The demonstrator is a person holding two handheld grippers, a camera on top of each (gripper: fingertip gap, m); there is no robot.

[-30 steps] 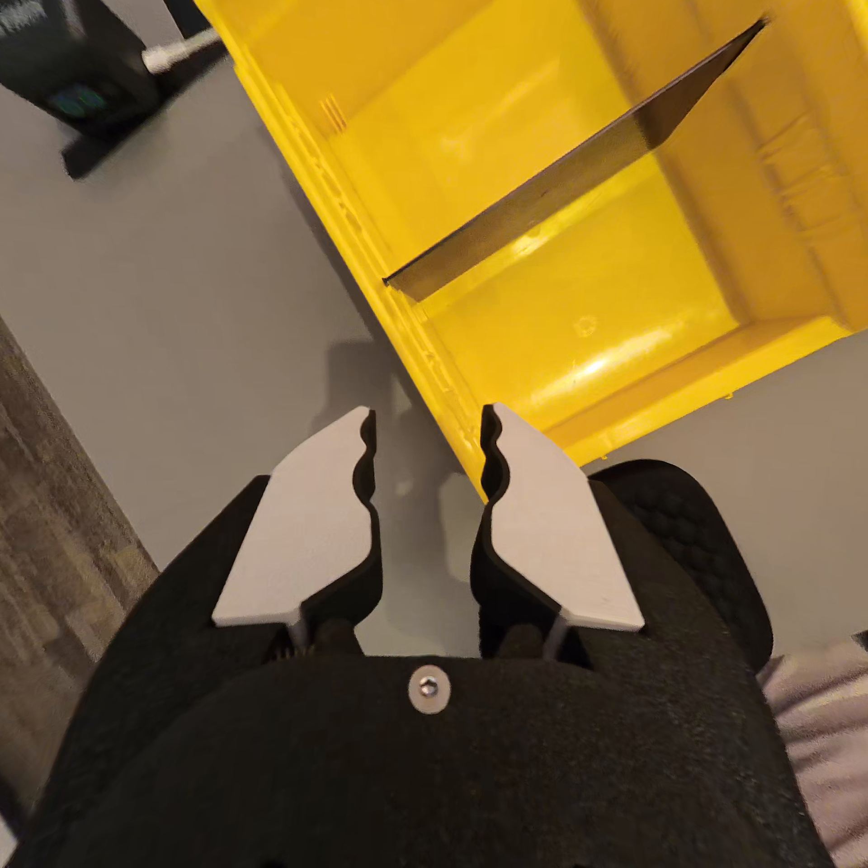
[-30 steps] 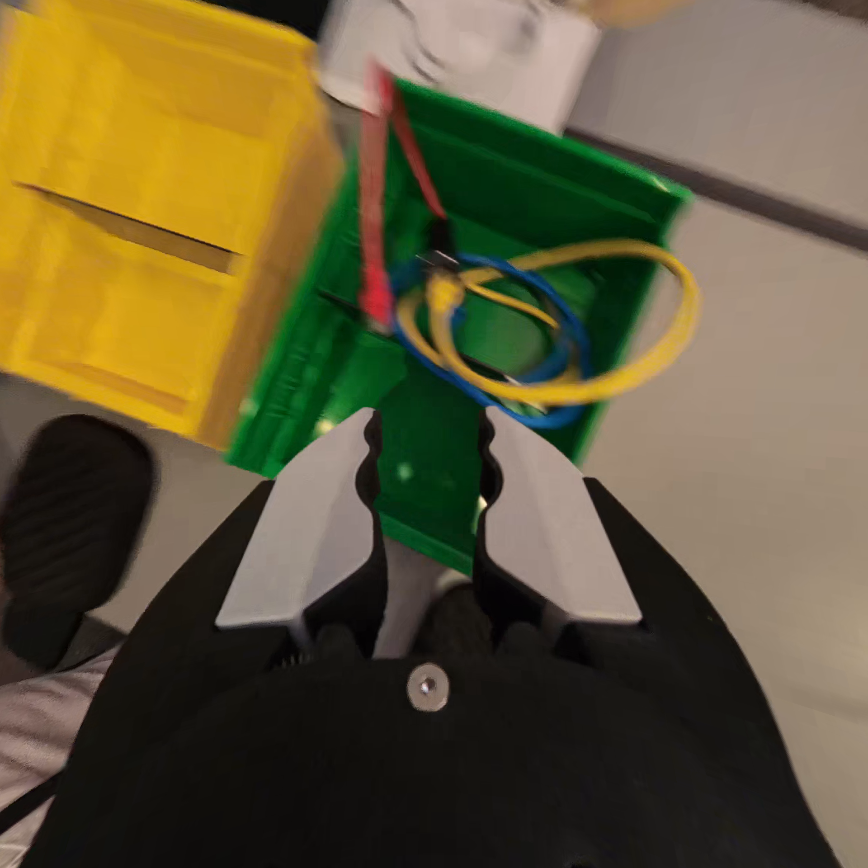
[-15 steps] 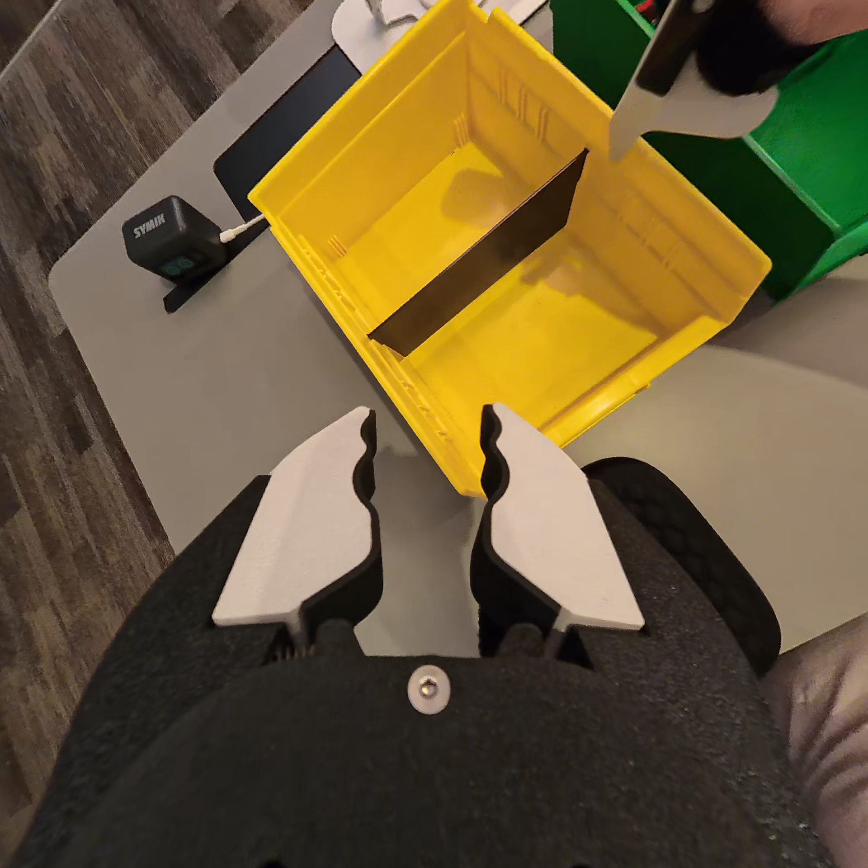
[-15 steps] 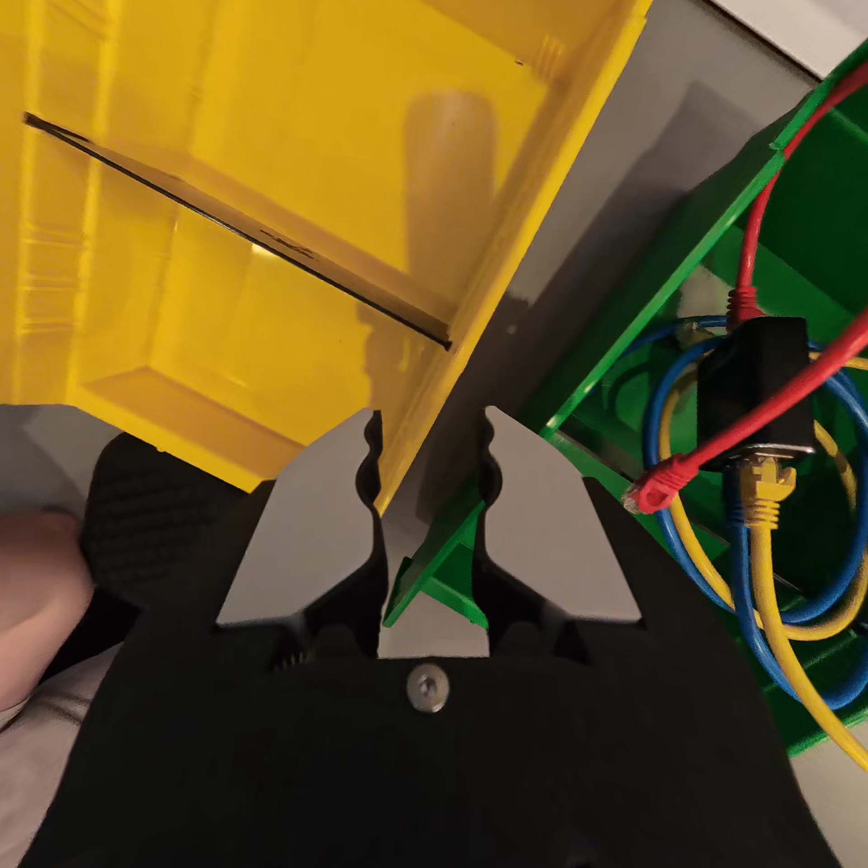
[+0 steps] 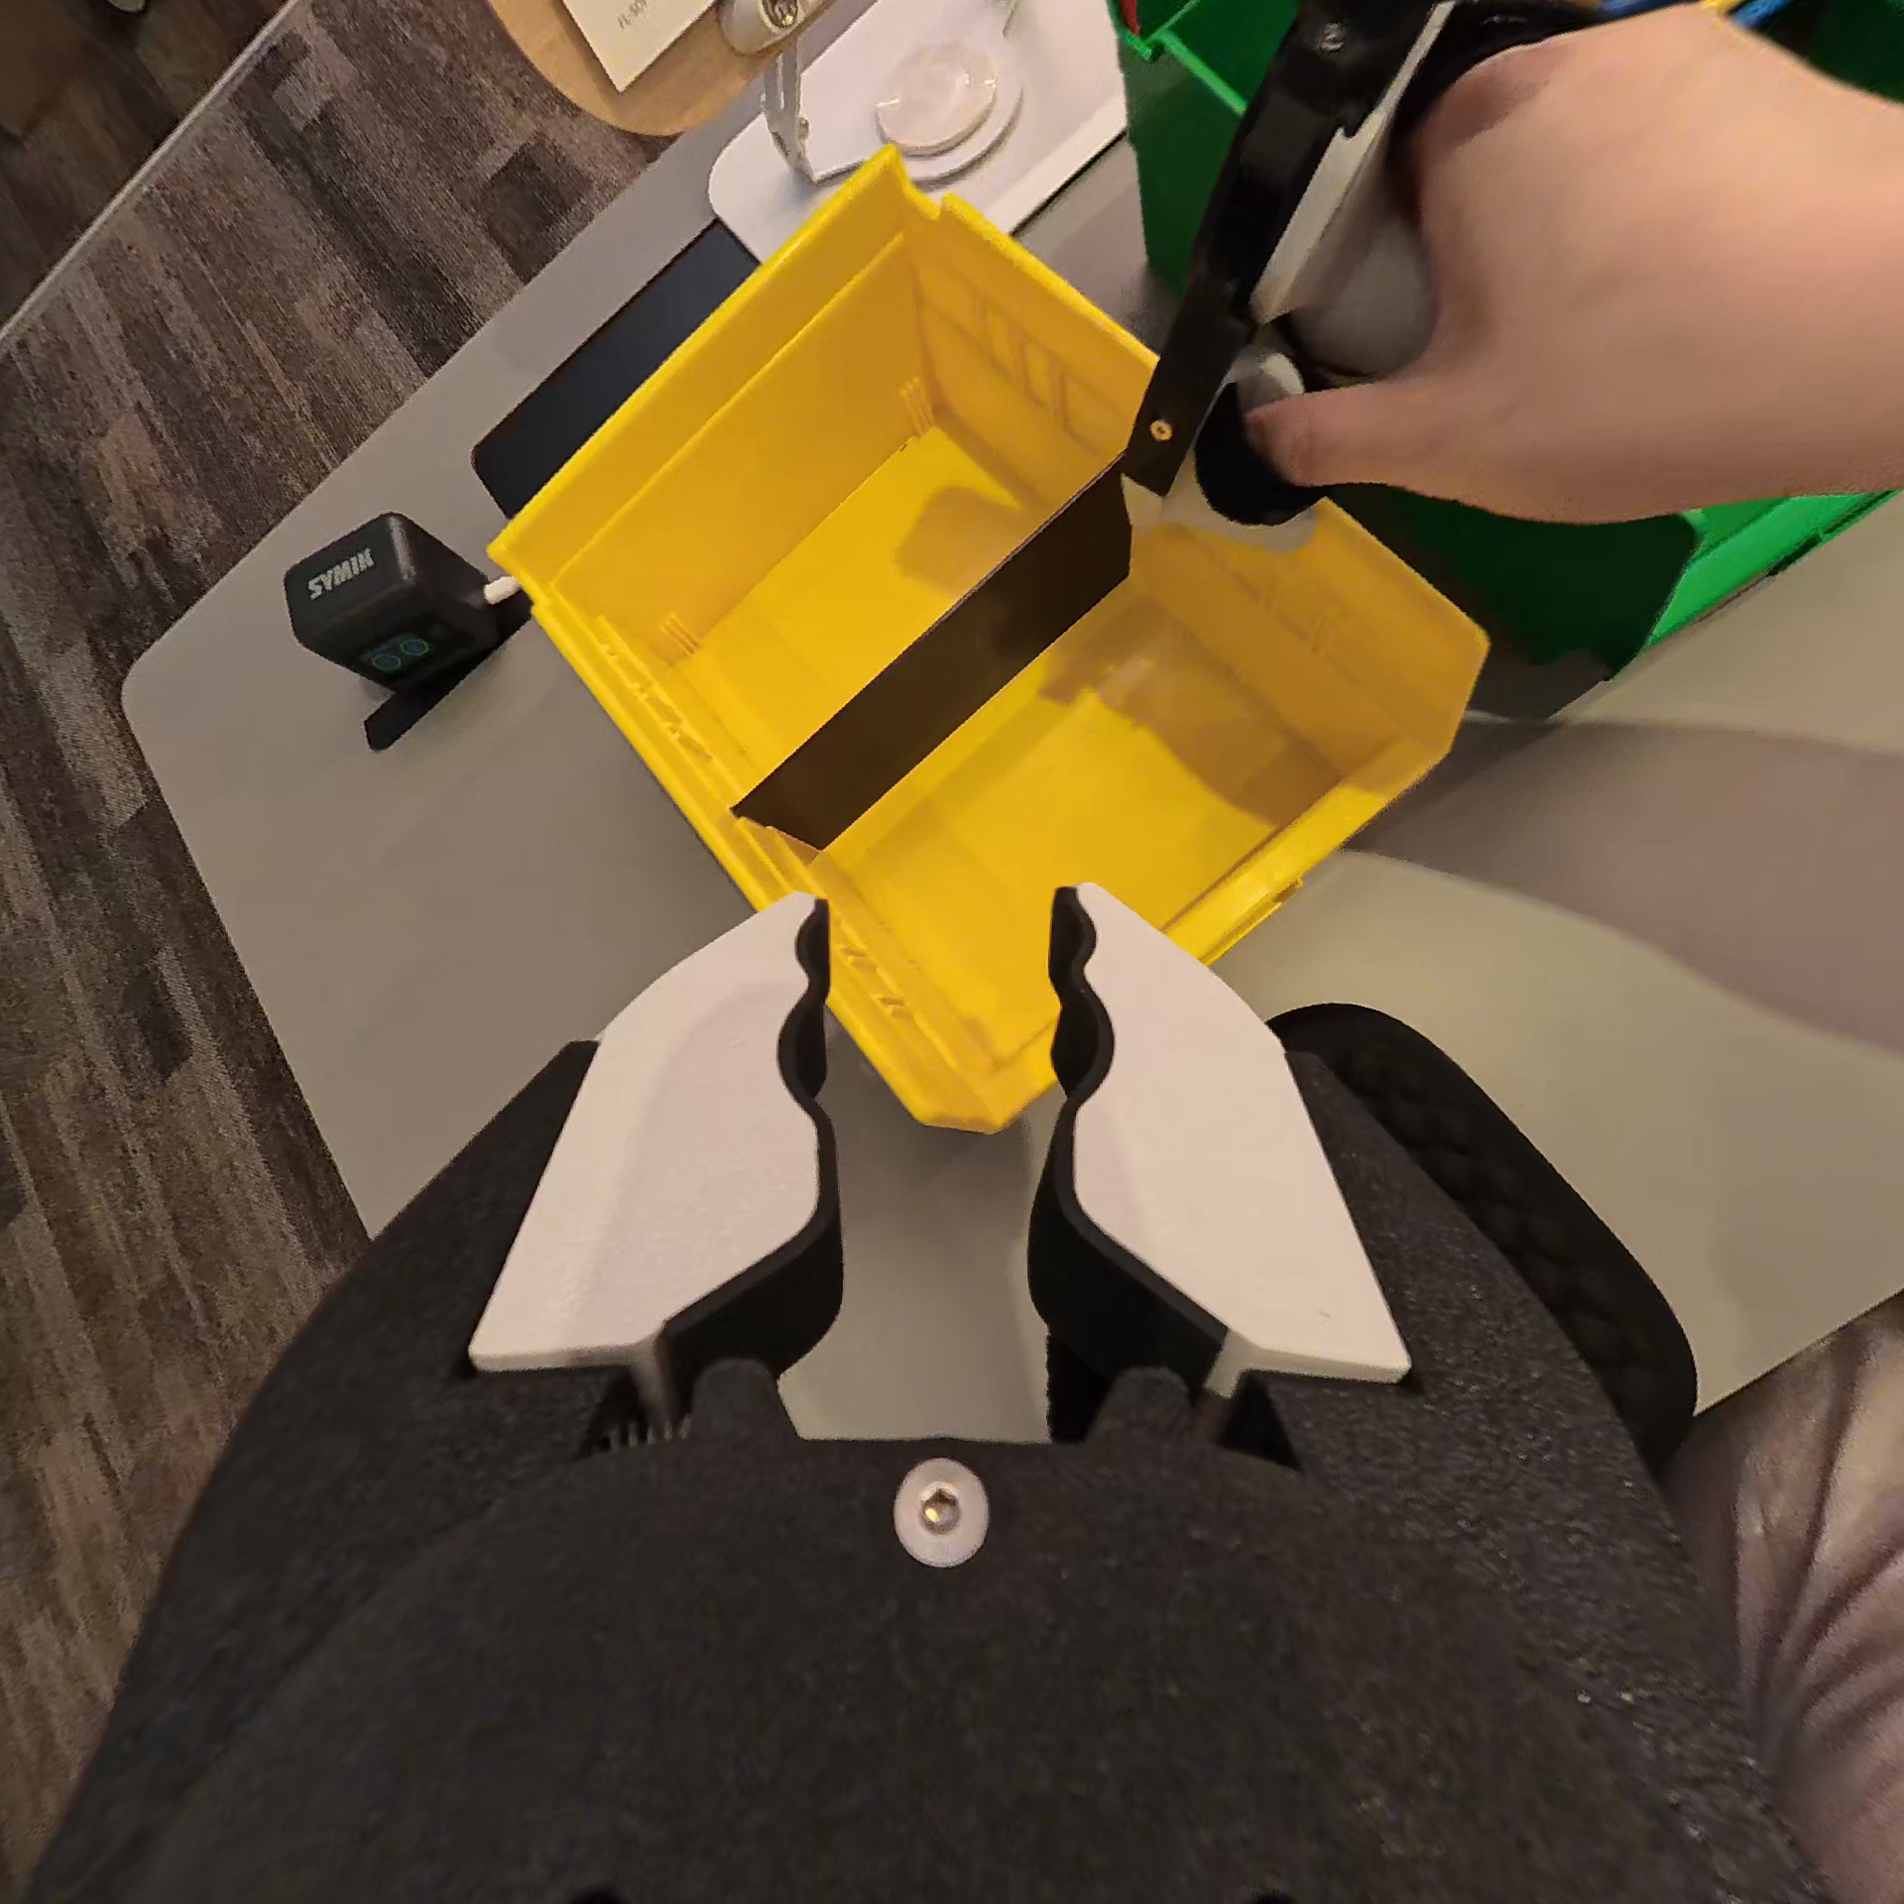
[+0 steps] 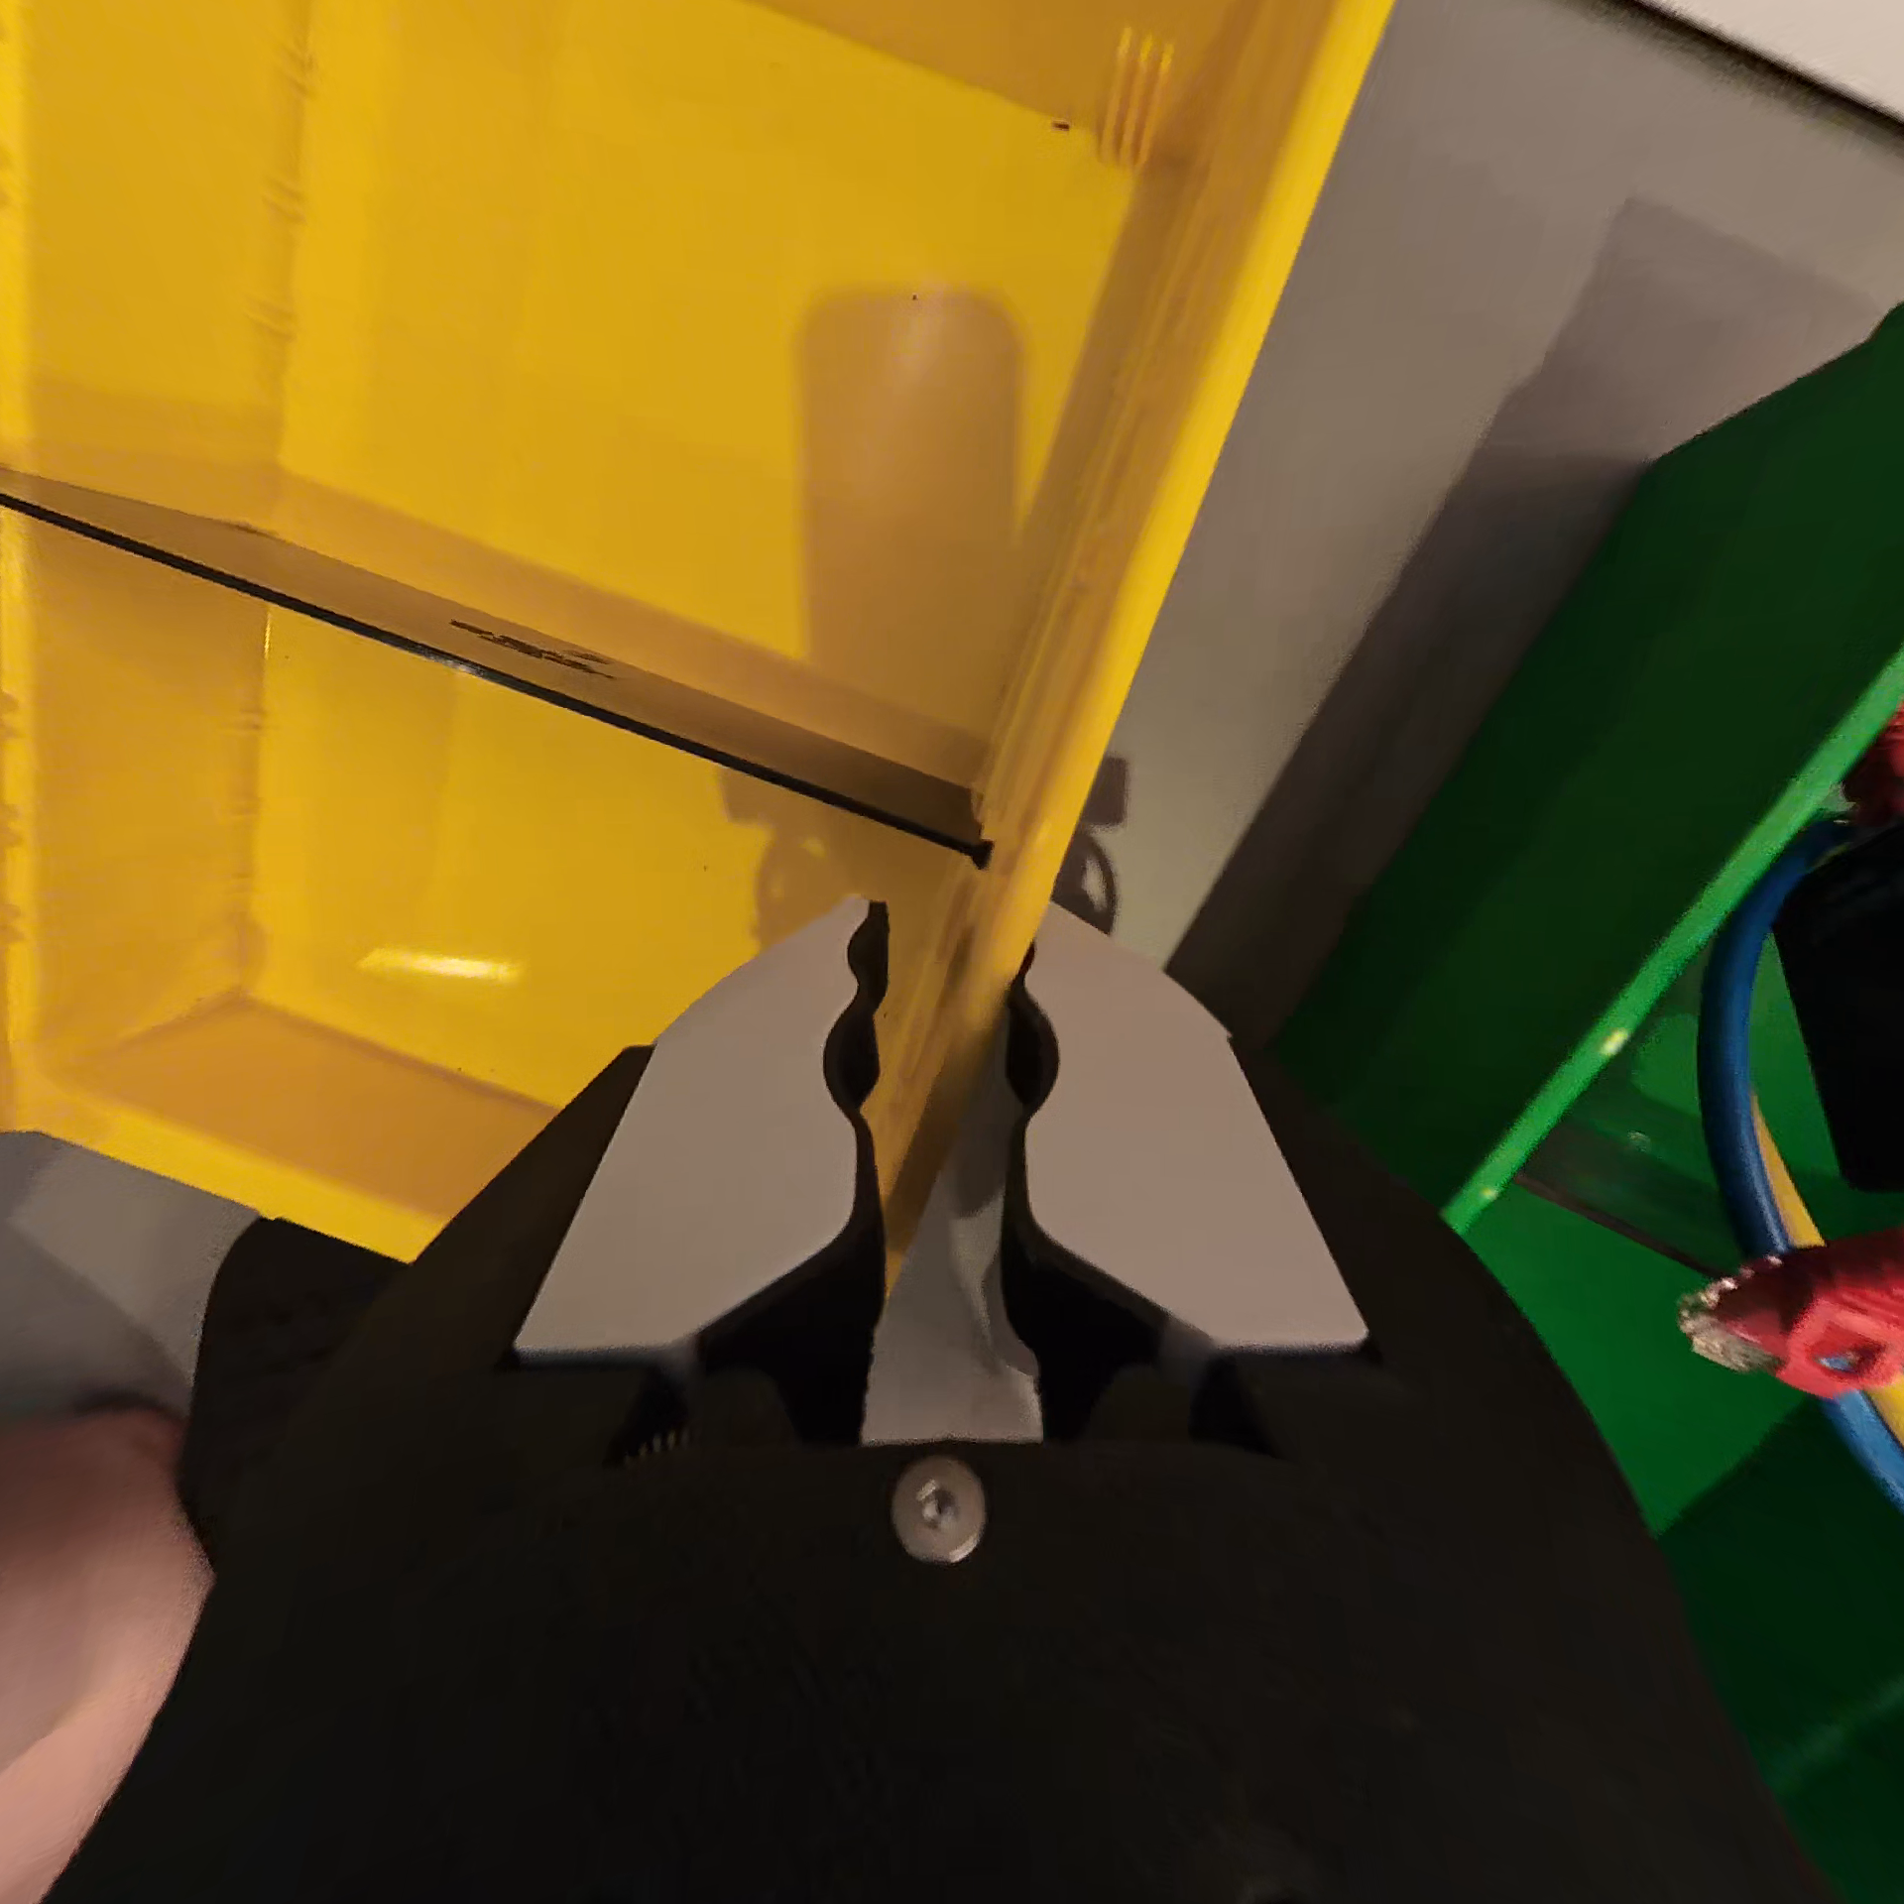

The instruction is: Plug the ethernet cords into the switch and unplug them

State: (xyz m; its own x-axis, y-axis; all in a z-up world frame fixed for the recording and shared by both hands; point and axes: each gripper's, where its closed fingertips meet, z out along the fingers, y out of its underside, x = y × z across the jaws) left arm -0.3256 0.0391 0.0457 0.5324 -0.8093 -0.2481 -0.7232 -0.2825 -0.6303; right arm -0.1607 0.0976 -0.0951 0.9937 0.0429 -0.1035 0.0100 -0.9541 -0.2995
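Observation:
The ethernet cords lie in a green bin (image 6: 1545, 824): a blue cord (image 6: 1741, 1082), a loose red plug (image 6: 1793, 1329) and the black switch (image 6: 1855, 1030) at the frame's right edge. Left of it stands a yellow bin (image 6: 1164, 515) with a black divider (image 6: 515, 659). My right gripper (image 6: 953, 927) is shut on the yellow bin's right wall, one pad on each side, just in front of the divider. The left wrist view shows it too (image 5: 1226, 443), held by a hand (image 5: 1597, 289). My left gripper (image 5: 938, 917) is open and holds nothing, above the yellow bin's (image 5: 1442, 639) near corner.
A small black device (image 5: 381, 608) with a white cable sits on the grey table left of the yellow bin. A white stand base (image 5: 907, 113) is behind it. The table's left edge drops to a wood-look floor (image 5: 155, 412). The green bin (image 5: 1545, 577) stands close on the right. There is about 25 centimetres between the tips of the two grippers. Between my right fingertips and the small black device (image 5: 381, 608) there is roughly 35 centimetres.
My right gripper moved from above the green bin onto the yellow bin's right wall and its jaws closed on it. My left gripper rose and pulled back, staying open.

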